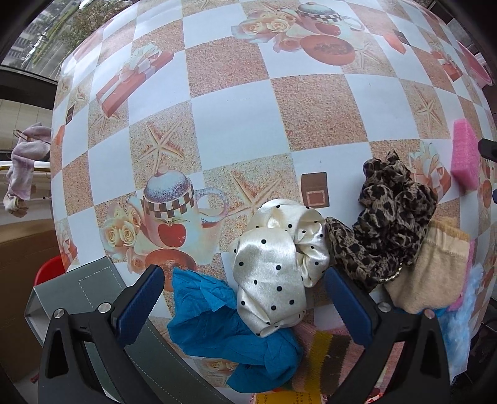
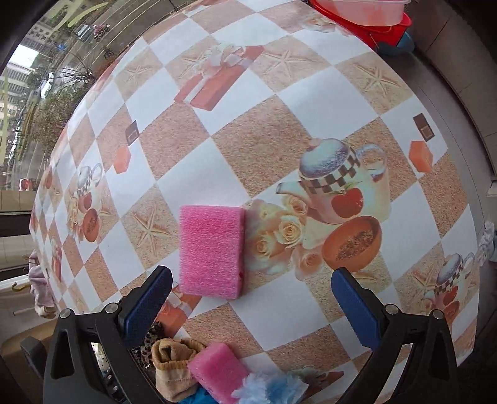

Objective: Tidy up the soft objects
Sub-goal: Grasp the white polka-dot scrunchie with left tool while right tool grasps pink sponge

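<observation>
In the left wrist view my left gripper [image 1: 245, 295] is open, its blue pads either side of a white polka-dot satin scrunchie [image 1: 276, 264] that lies on the table over a crumpled blue cloth [image 1: 223, 326]. A leopard-print scrunchie [image 1: 388, 214] and a beige sock [image 1: 431, 273] lie to its right. In the right wrist view my right gripper [image 2: 251, 298] is open and empty just above the table, with a pink sponge [image 2: 211, 251] lying flat between and ahead of its fingers. A second pink sponge [image 2: 217, 373], the beige sock [image 2: 174, 363] and a blue fluffy item [image 2: 273, 388] lie below it.
The table has a checkered tablecloth [image 1: 236, 124] with teapot prints. A grey box [image 1: 71, 295] sits at the left table edge. A striped knitted piece [image 1: 326, 360] lies under the left gripper. Red and pink tubs [image 2: 366, 15] stand at the far right edge.
</observation>
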